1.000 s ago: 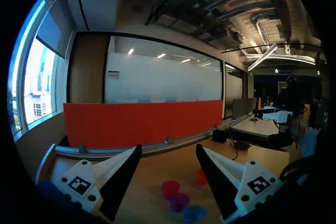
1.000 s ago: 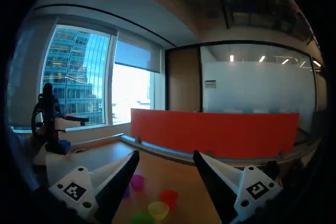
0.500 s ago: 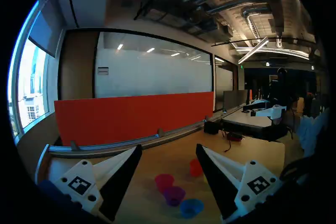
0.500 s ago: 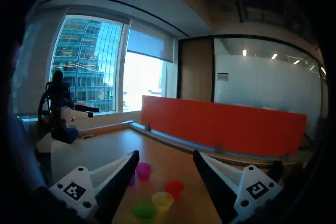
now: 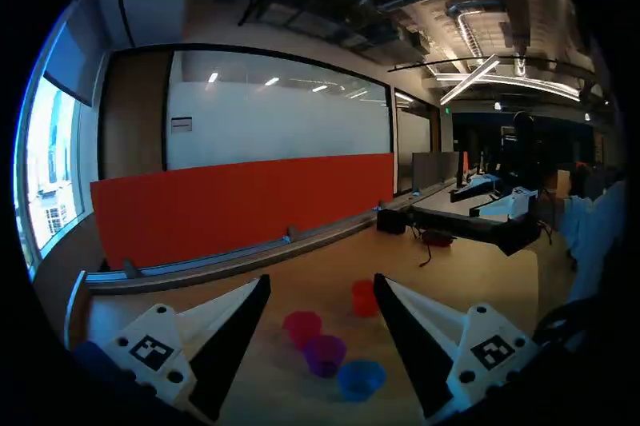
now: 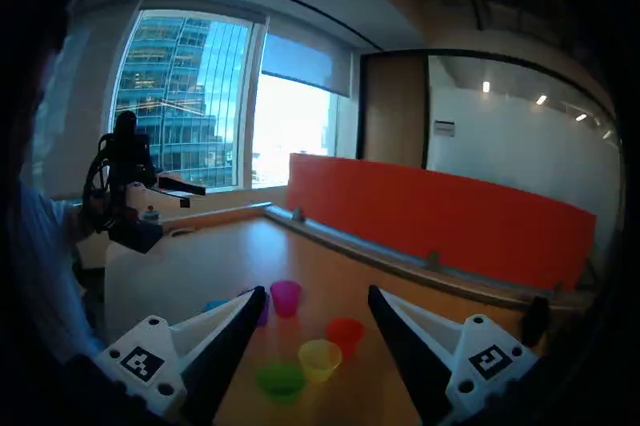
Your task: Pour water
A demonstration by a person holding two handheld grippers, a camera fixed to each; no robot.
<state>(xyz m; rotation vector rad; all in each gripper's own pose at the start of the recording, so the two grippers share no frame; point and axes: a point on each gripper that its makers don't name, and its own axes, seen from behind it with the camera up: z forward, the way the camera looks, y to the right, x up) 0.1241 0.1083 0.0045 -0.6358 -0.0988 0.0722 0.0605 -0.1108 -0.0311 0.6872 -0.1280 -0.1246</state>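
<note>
Several small coloured cups stand together on a wooden table (image 5: 472, 274). Between my left gripper's fingers I see a red cup (image 5: 364, 298), a pink cup (image 5: 302, 328), a purple cup (image 5: 324, 354) and a blue cup (image 5: 360, 379). My left gripper (image 5: 320, 278) is open and holds nothing, above and short of them. The right gripper view has a pink cup (image 6: 286, 296), a red cup (image 6: 345, 336), a yellow cup (image 6: 319, 358) and a green cup (image 6: 280, 382). My right gripper (image 6: 315, 290) is open and holds nothing, hanging over them.
An orange divider panel (image 5: 240, 202) runs along the table's far edge. What looks like the other gripper (image 5: 488, 214) hangs at the right, beside a light blue sleeve (image 5: 596, 234). A similar black and white device (image 6: 128, 186) is at the left, over a white box (image 6: 152, 282). Windows (image 6: 184, 114) lie beyond.
Both views have dipped toward the table, so the cups sit higher and fuller between the fingers. The left view swung right, the right view swung left. Both grippers stayed open.
</note>
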